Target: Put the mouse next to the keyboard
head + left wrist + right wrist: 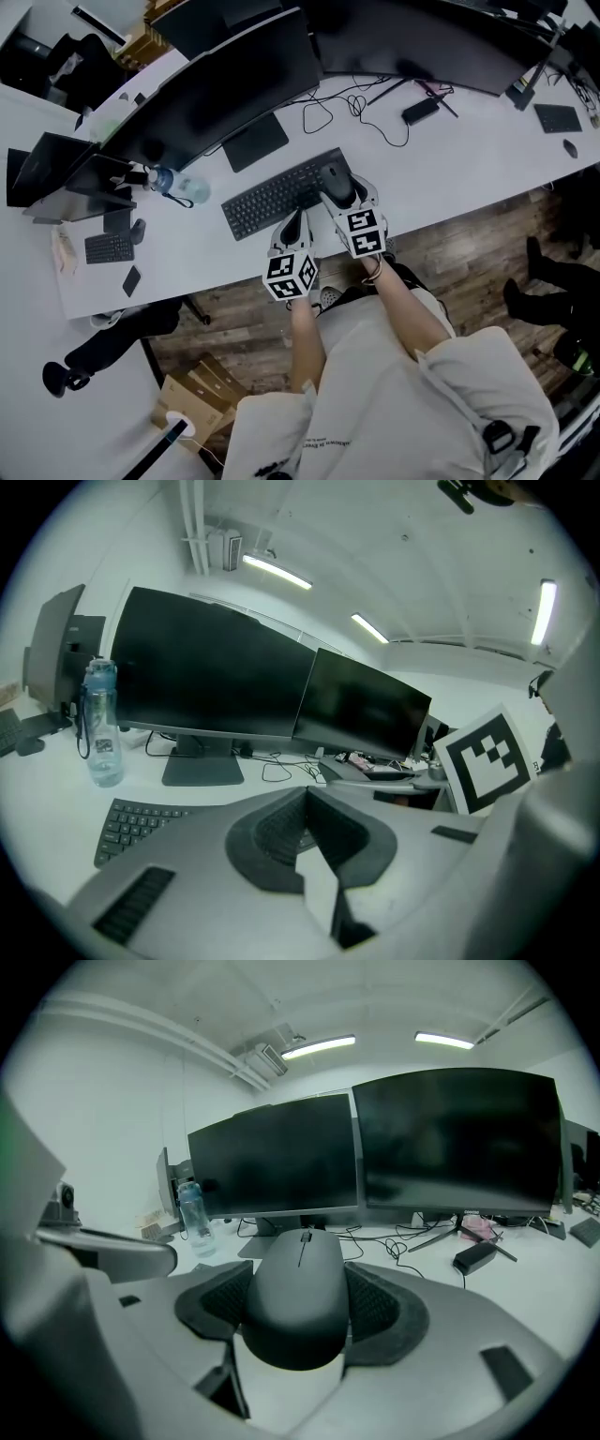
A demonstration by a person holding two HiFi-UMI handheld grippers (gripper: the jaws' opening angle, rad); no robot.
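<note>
While the right claw (pixel 341 193) is clamped across the flanks of the black mouse (pixel 296 1290), the mouse lies lengthwise between its pads, with its wheel end pointing straight ahead of the claw toward the monitors (pixel 394 1147). Just to that claw's left, the left claw (pixel 309 834) is closed on nothing, above the keyboard (pixel 277 195). The mouse's underside and rear are hidden, so I cannot tell whether it touches the desk (pixel 450 159).
</note>
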